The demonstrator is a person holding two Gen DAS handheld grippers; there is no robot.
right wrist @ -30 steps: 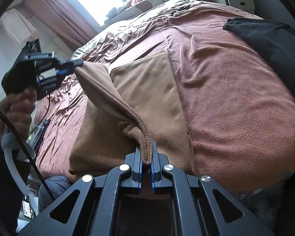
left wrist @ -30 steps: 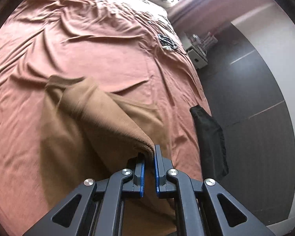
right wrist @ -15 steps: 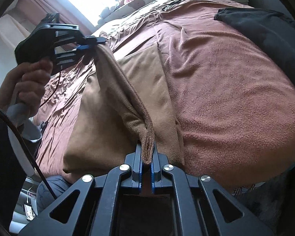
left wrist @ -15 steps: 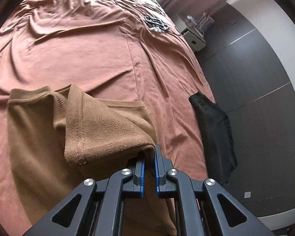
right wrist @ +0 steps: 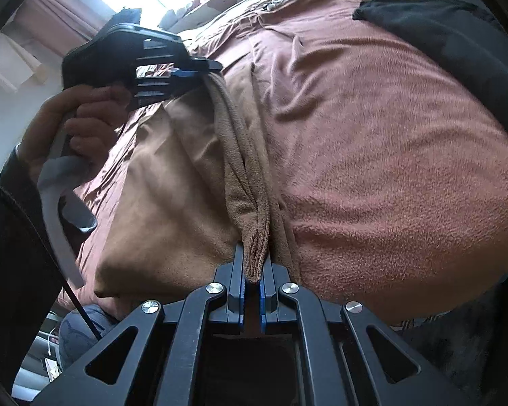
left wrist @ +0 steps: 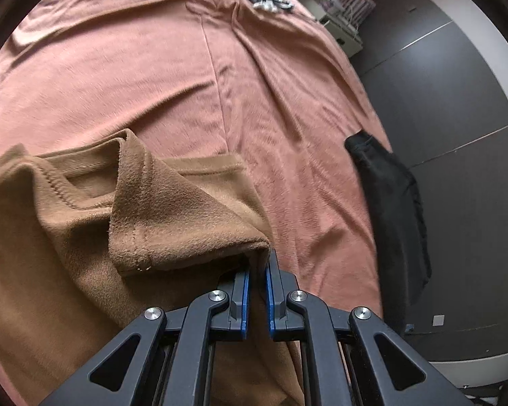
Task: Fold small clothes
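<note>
Holding 2 corners of the same edge, the left hand-held gripper (left wrist: 258, 264) and the right hand-held gripper (right wrist: 253, 270) each sit clamped on a bunched bit of the brown garment (left wrist: 50, 253), so that 1 layer can be carried over the rest as a flap. The garment lies spread on the bed (left wrist: 152, 77), whose pink cover gives a broad soft surface for folding; only the pinched edge is lifted clear, and the body of the cloth rests flat to act as the base of the fold. In the right wrist view the raised edge runs as a taut ridge from the right hand-held gripper up to the left one, which the person's hand (right wrist: 67, 128) grips by its handle. That tension, I judge, keeps the flap straight so its hem lands parallel to the layer below. In the left wrist view the turned-over flap shows its stitched hem, draped across the lower layer. A black garment (left wrist: 389, 209) lies apart at the bed's edge, out of the way. The fold looks partway done, with the flap not yet laid down and released.
</note>
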